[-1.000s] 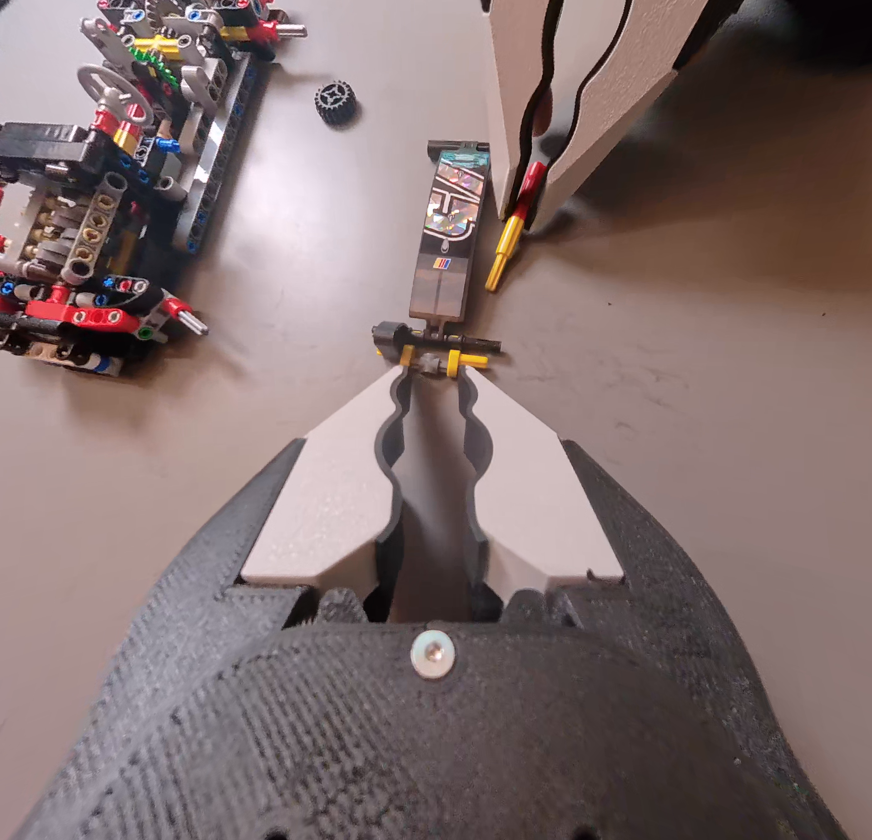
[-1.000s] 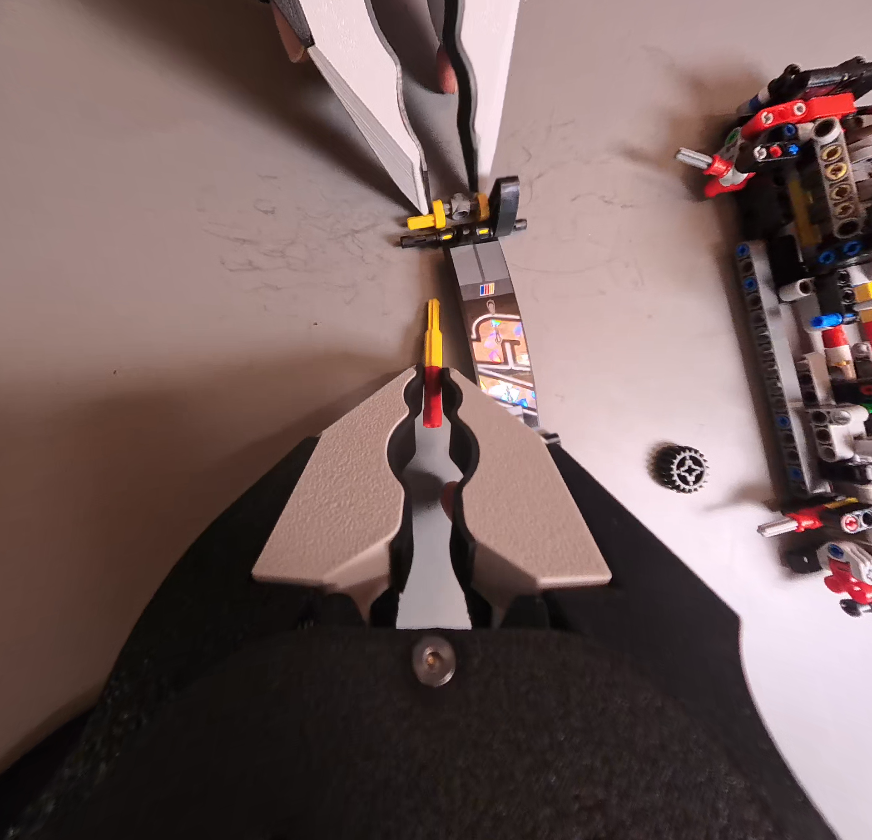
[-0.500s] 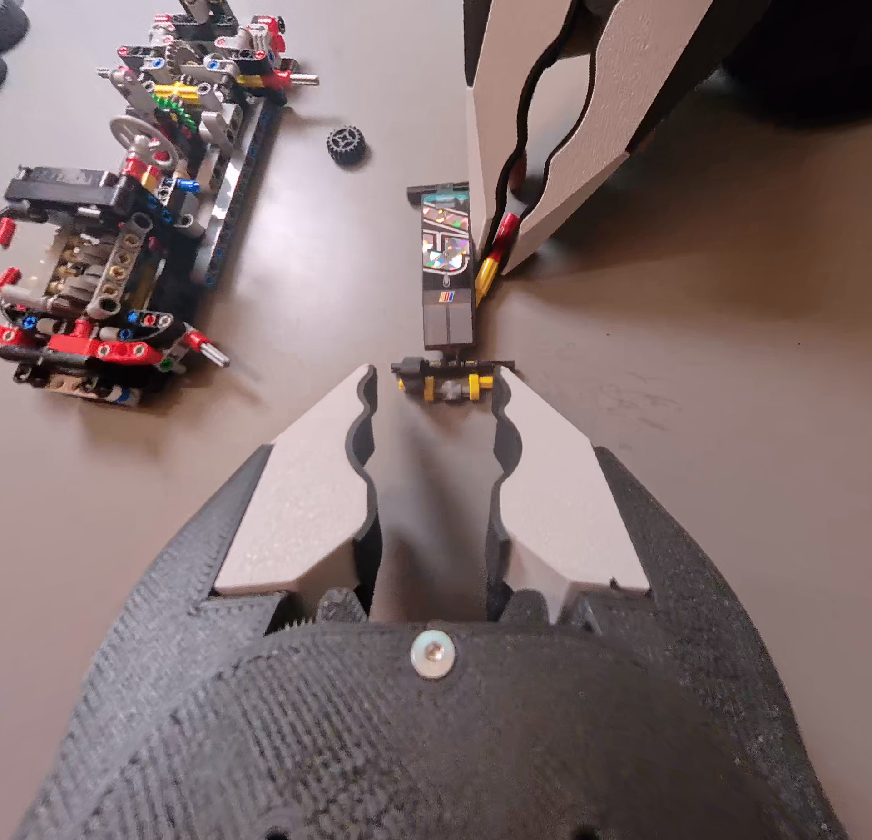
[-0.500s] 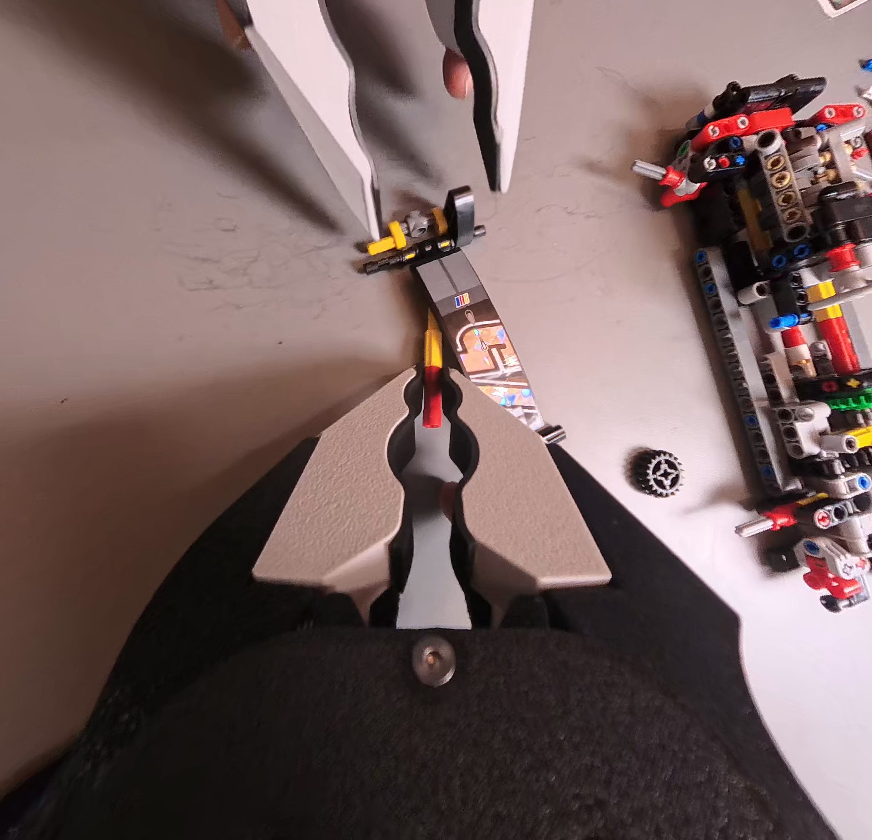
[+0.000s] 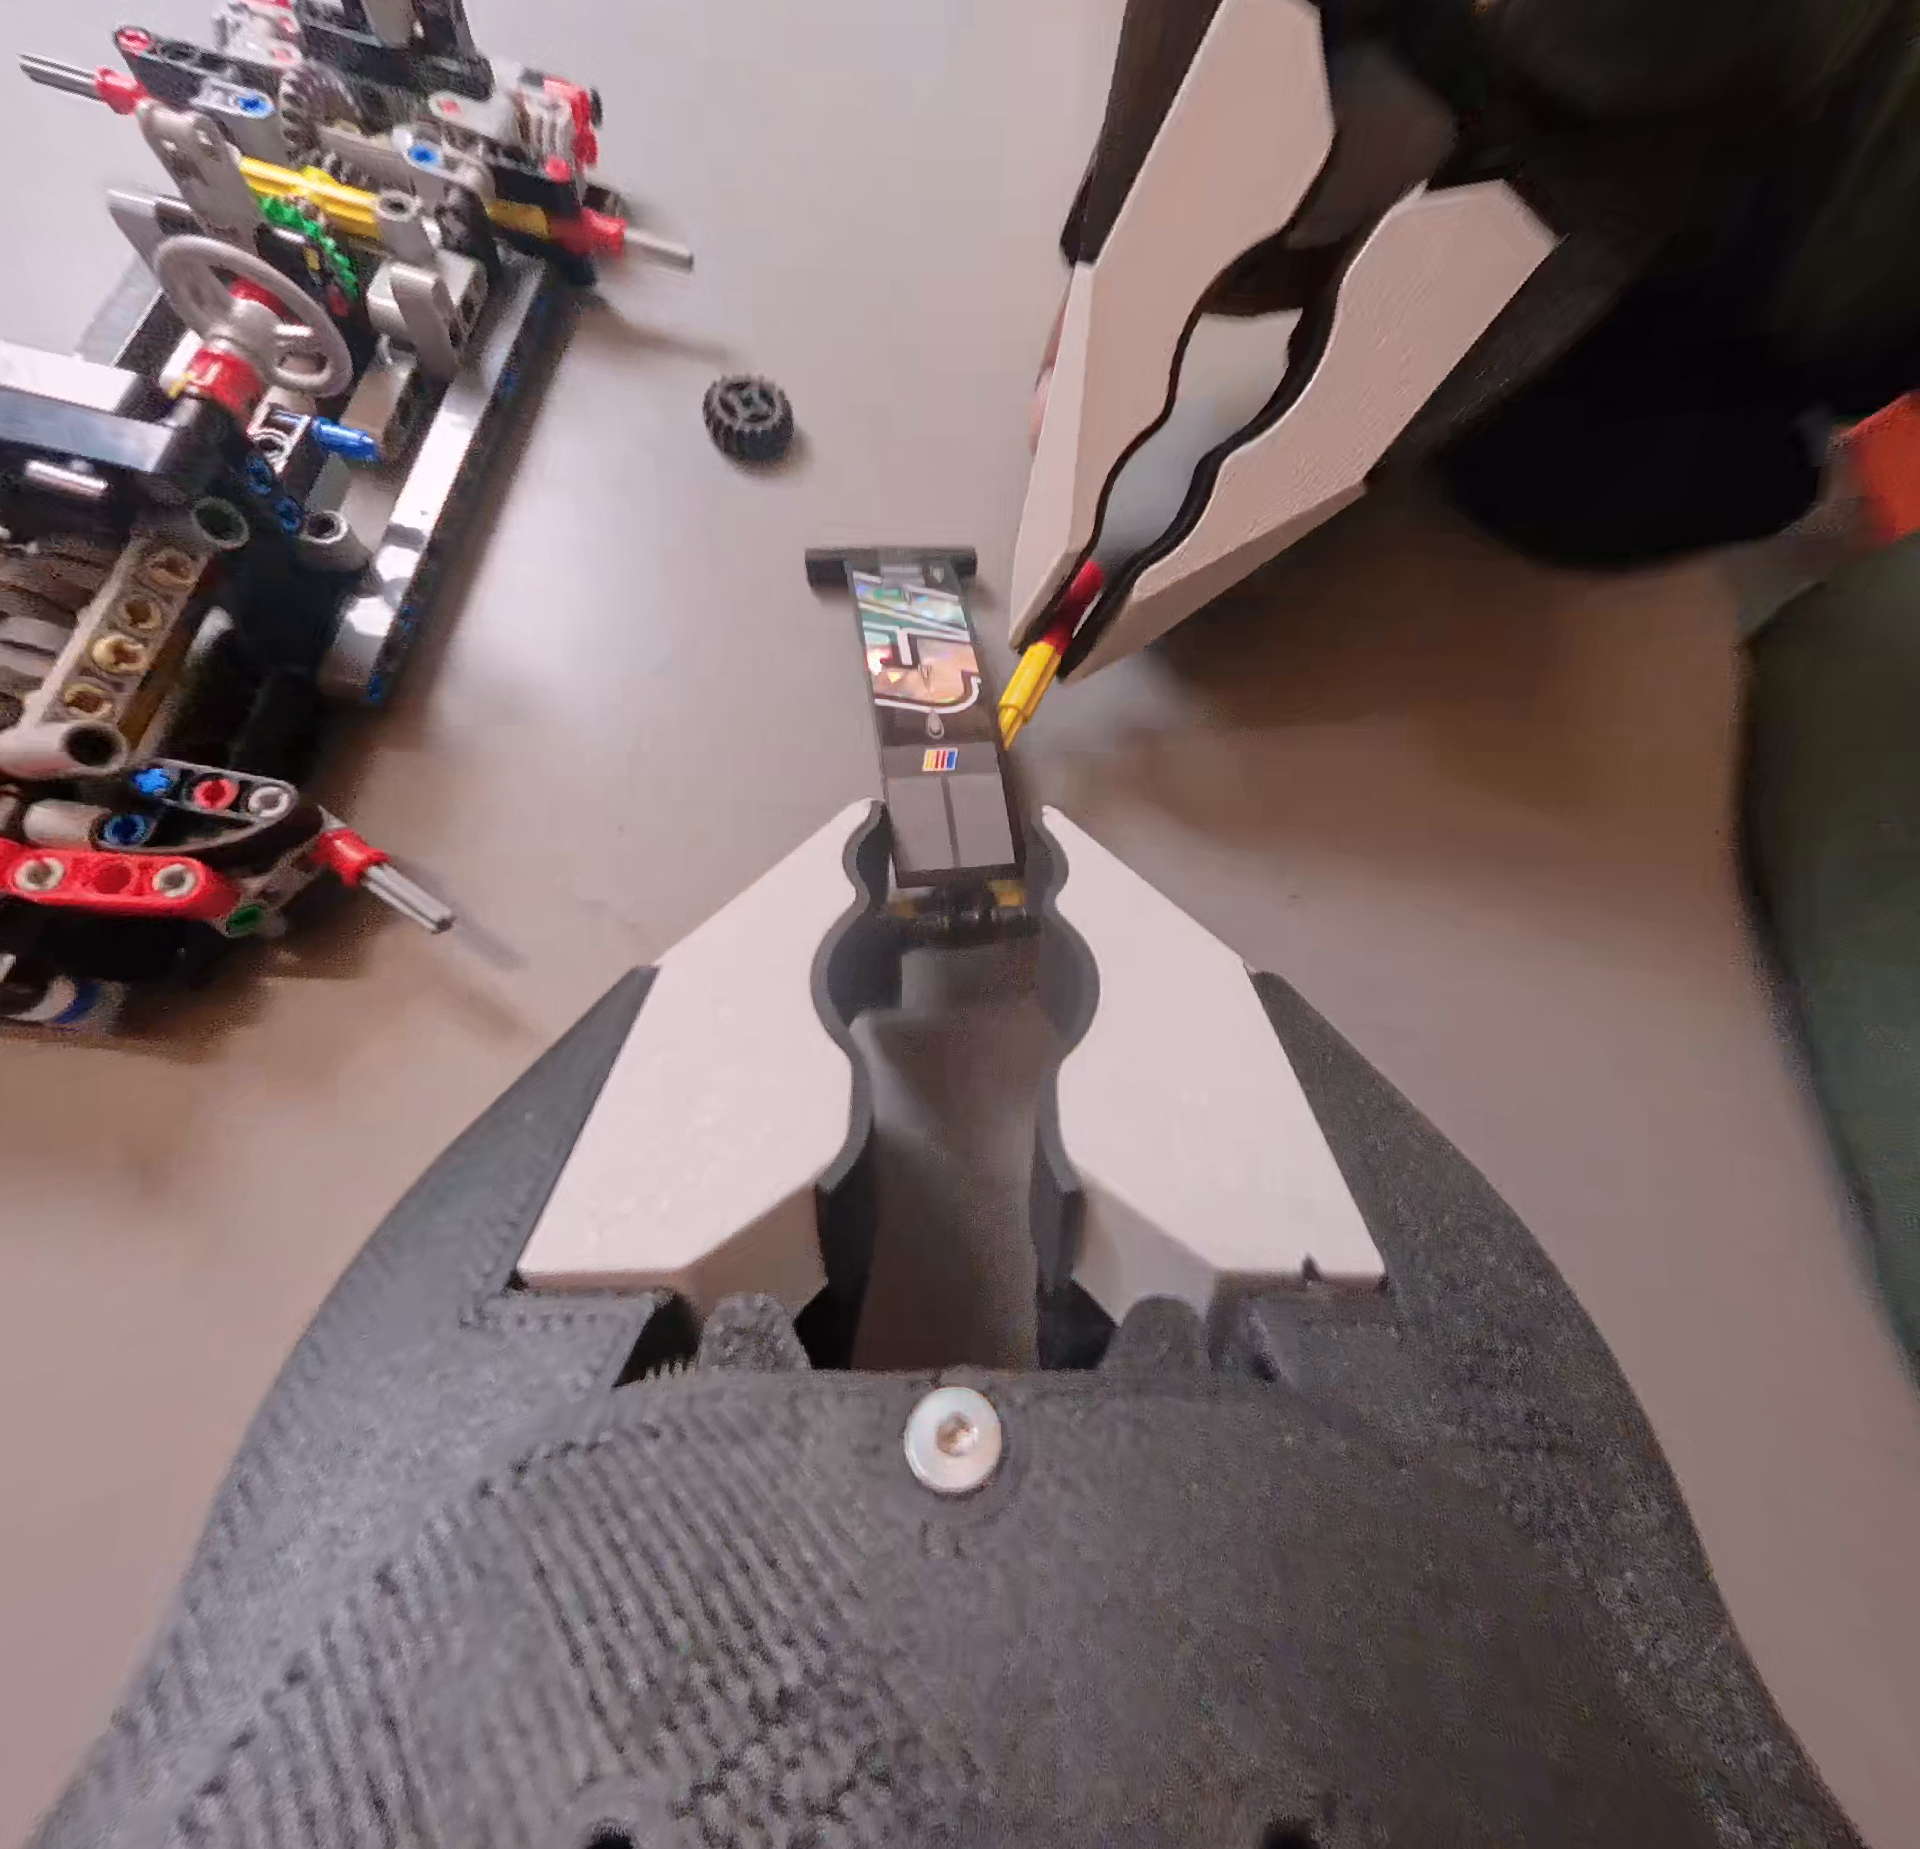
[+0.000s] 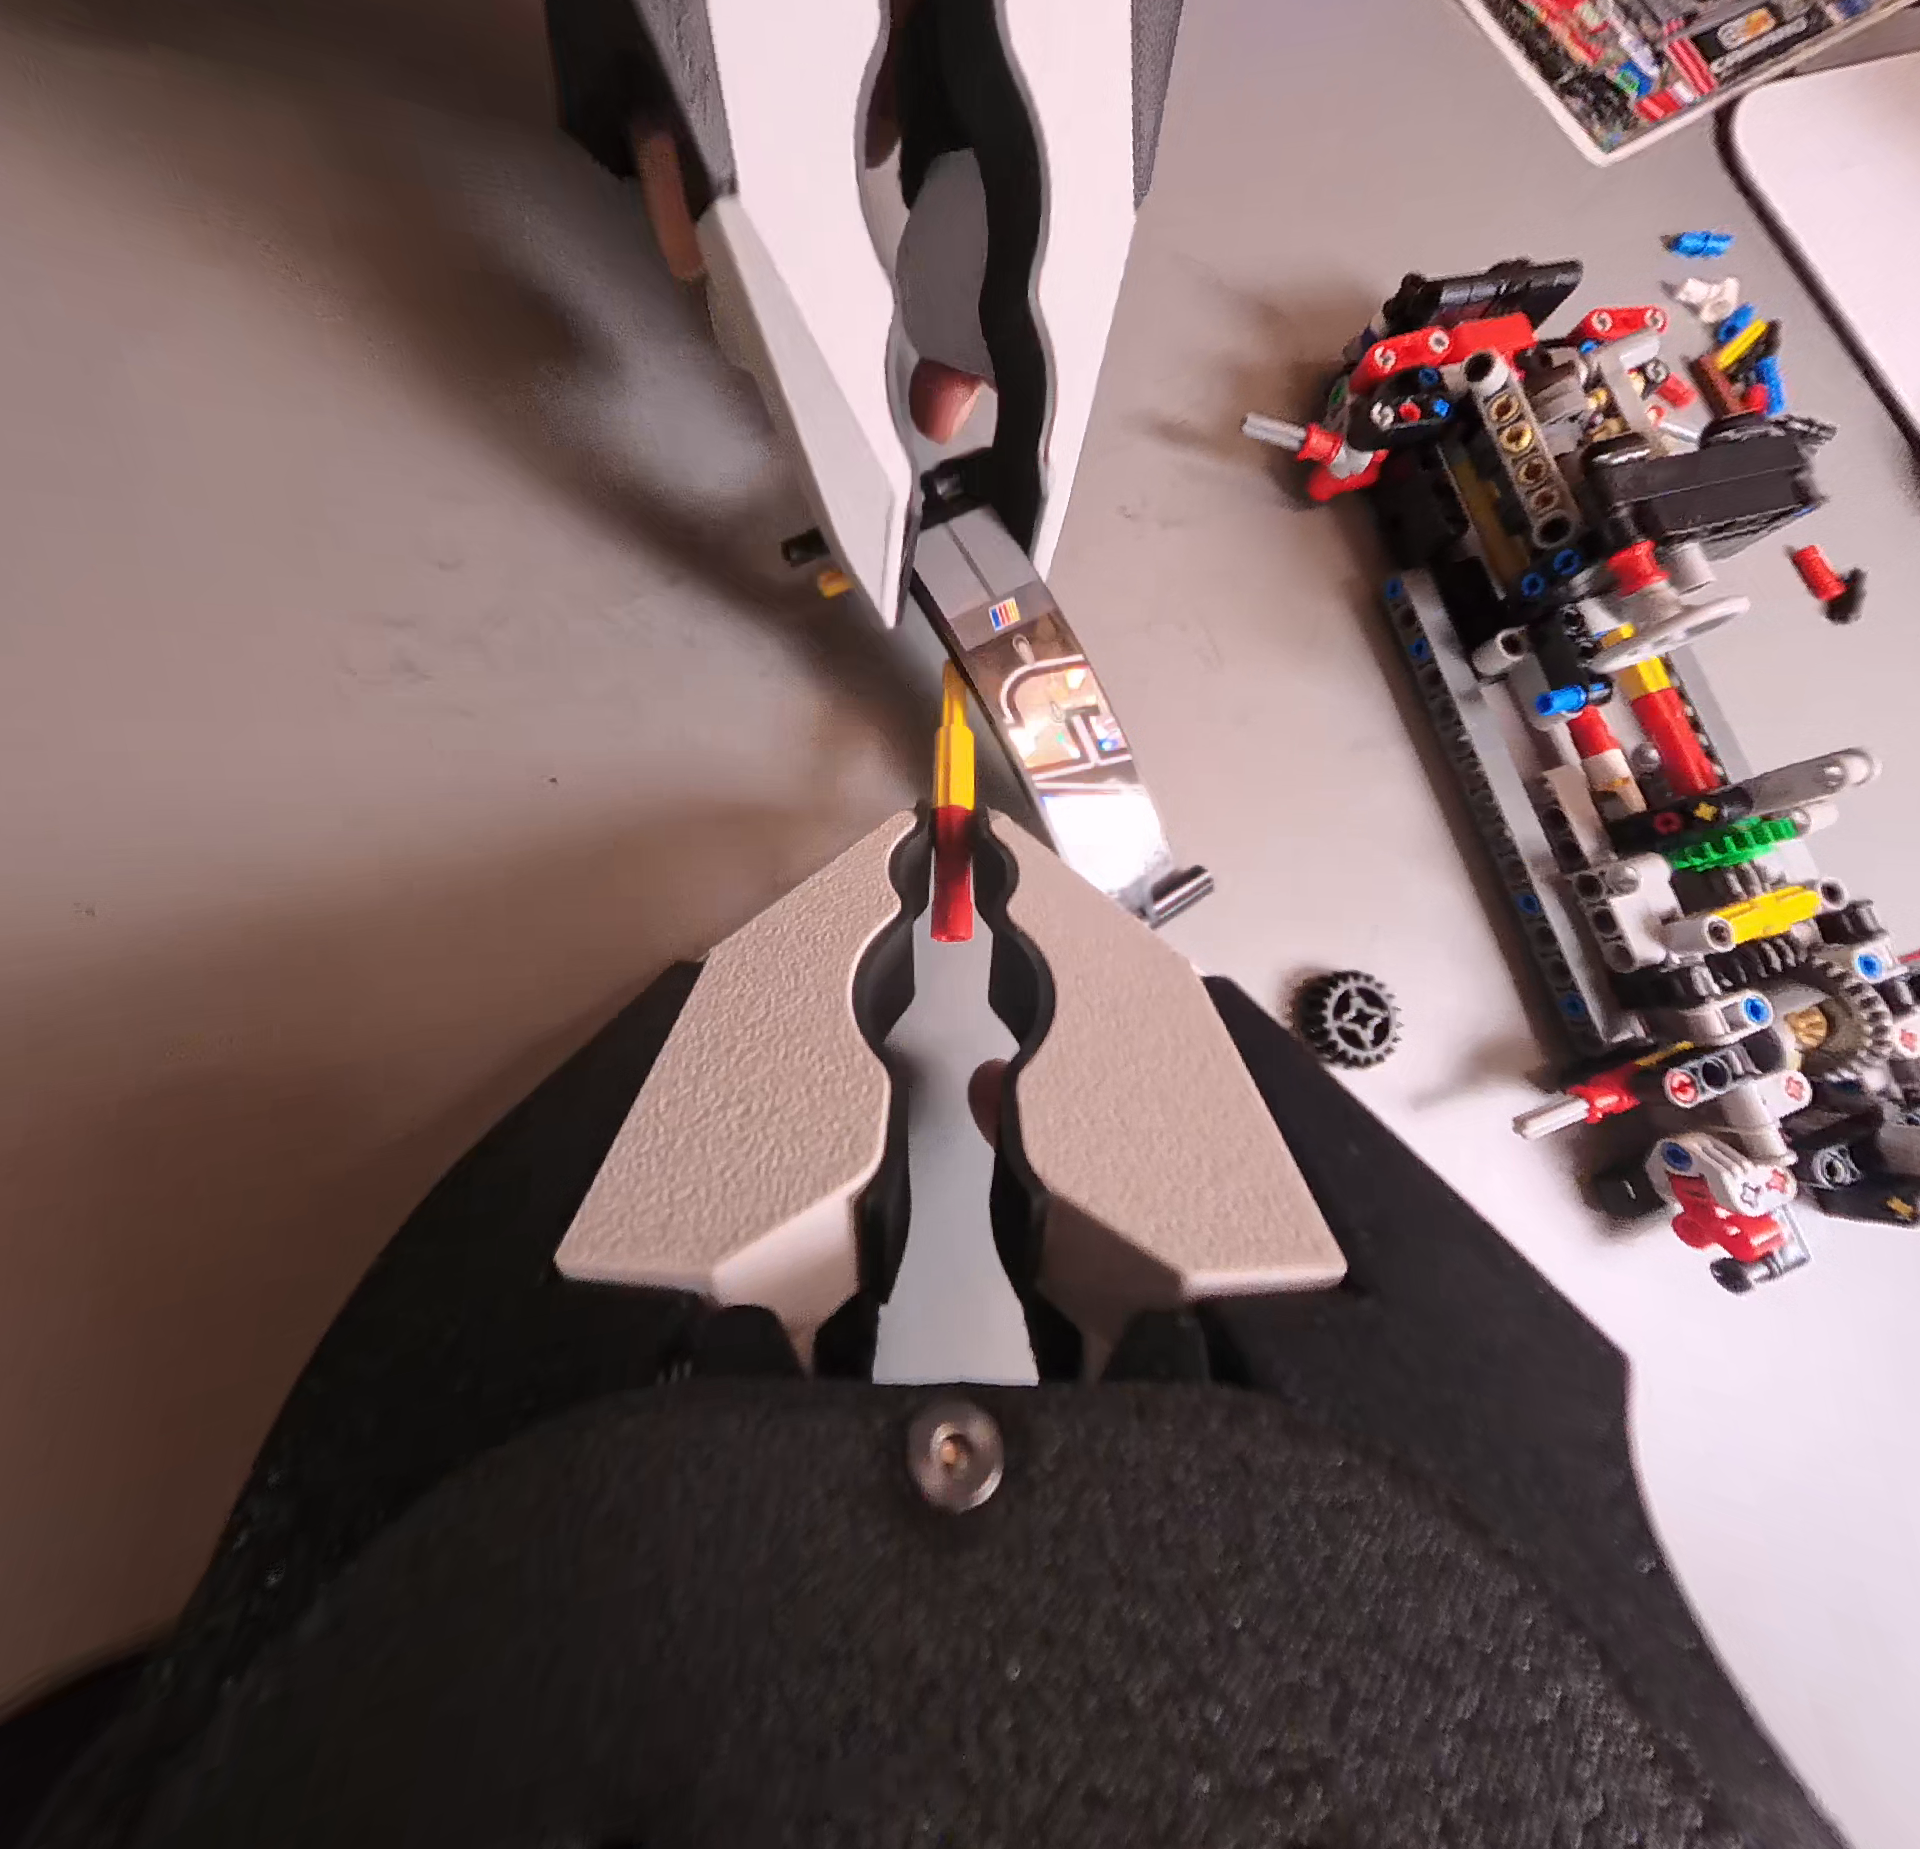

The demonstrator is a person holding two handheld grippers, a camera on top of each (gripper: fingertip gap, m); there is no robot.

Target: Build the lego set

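A long dark panel (image 5: 930, 677) with a shiny sticker has a small black-and-yellow axle assembly (image 5: 961, 906) at its near end. My left gripper (image 5: 954, 823) is shut on that end of the panel. In the right wrist view the left gripper (image 6: 971, 589) comes down from the top onto the panel (image 6: 1049, 698). My right gripper (image 6: 951, 828) is shut on a red-and-yellow axle (image 6: 953, 760), whose yellow tip points at the panel's side edge. In the left wrist view the right gripper (image 5: 1049, 656) holds the axle (image 5: 1029, 682) just right of the panel.
A part-built Technic chassis (image 5: 239, 449) lies to the left of the left wrist view, and on the right in the right wrist view (image 6: 1621, 719). A small black gear (image 5: 748, 419) lies loose beside it. An instruction booklet (image 6: 1662, 23) and loose small parts (image 6: 1725, 334) lie beyond. Left tips to right tips: about 4 centimetres.
My left gripper opened, moved forward over the panel's axle end and closed on it. My right gripper, still holding the axle, moved closer along the panel's side.
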